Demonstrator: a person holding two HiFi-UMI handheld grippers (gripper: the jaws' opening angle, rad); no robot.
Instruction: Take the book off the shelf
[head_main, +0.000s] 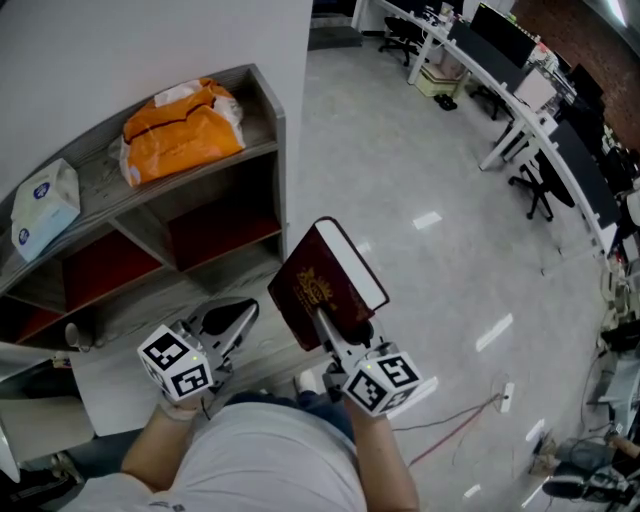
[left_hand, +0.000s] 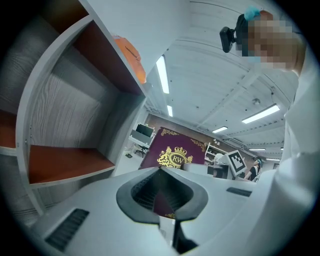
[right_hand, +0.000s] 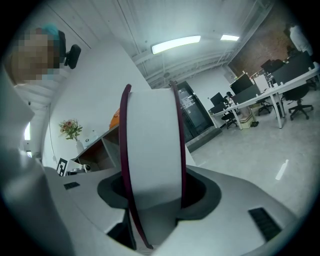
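A maroon book (head_main: 322, 282) with a gold crest stands tilted above the floor, clear of the grey shelf unit (head_main: 150, 255). My right gripper (head_main: 325, 325) is shut on its lower edge. In the right gripper view the white page block (right_hand: 152, 145) fills the space between the jaws, a cover pressed on each side. My left gripper (head_main: 248, 308) hovers just left of the book, in front of the shelf, its tips together and nothing between them. The left gripper view shows the book's cover (left_hand: 175, 150) beyond the jaws, and an empty shelf bay (left_hand: 70, 165) to the left.
An orange bag (head_main: 180, 125) and a tissue pack (head_main: 45, 205) lie on top of the shelf unit. Office desks and chairs (head_main: 520, 70) line the far right. A thin cable (head_main: 450, 425) runs over the grey floor. A vase of flowers (right_hand: 71, 129) stands far left.
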